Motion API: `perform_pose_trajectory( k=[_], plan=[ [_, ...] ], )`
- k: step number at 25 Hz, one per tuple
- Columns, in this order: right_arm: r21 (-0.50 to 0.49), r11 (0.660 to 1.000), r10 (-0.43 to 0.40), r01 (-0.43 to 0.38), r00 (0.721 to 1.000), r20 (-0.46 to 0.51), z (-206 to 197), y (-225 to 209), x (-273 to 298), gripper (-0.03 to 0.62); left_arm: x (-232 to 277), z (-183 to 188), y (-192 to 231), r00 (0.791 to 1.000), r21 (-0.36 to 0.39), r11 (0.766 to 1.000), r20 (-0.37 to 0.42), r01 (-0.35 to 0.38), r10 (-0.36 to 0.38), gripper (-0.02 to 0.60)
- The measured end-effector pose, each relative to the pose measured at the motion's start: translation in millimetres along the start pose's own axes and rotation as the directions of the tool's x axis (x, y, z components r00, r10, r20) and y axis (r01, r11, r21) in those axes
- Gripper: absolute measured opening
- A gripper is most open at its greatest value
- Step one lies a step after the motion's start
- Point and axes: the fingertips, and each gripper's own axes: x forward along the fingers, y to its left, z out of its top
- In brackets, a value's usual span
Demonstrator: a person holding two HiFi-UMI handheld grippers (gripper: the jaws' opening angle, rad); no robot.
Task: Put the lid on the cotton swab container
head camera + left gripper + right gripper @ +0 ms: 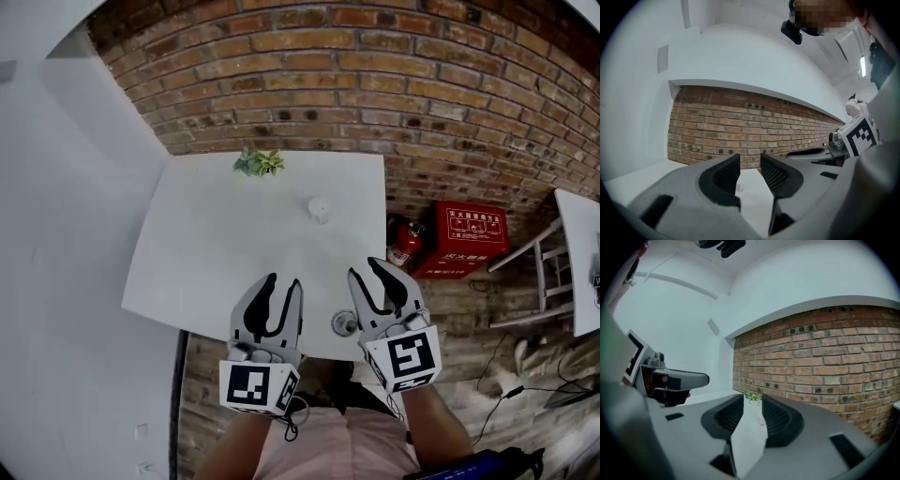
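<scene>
Both grippers are empty: the left gripper (284, 281) has its jaws a narrow way apart with only bare tabletop showing through the gap in its own view, and the right gripper (364, 267) has its jaws parted a little wider, again with nothing between them. In the head view they hover side by side over the lower edge of the white table (206, 244), near the bottom centre of the frame, with neither touching anything. Just below and between their tips, at the table's lower edge, lies a small round piece that I take to be the lid (344, 325), nearer the right gripper than the left. Further up, about the middle of the table, stands a small pale cylinder, most likely the cotton swab container (319, 209), well apart from the lid and from both grippers; whether its top is open is too small to tell. A small green plant (259, 163) sits at the table's upper edge, with the brick wall (375, 75) beyond it. As I judge it, nothing of the task is done: the lid is not yet picked up, and it has to be gripped, carried up to the container and seated on it
</scene>
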Motion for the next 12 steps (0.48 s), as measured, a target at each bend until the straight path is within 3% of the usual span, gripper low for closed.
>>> perform_pose_trajectory(
  k=[7,12],
  plan=[
    [-0.031,0.999,0.041,-0.040,0.998,0.044,30.5,-13.5,41.3,0.132,27.4,29.5,29.0,0.998,0.024,0.999,0.039,-0.044,0.043,0.140],
    [-0.016,0.999,0.048,-0.048,0.999,0.002,17.3,-17.4,71.7,0.135,48.2,13.1,53.8,0.999,-0.024,0.998,0.001,-0.051,0.051,0.140]
  ],
)
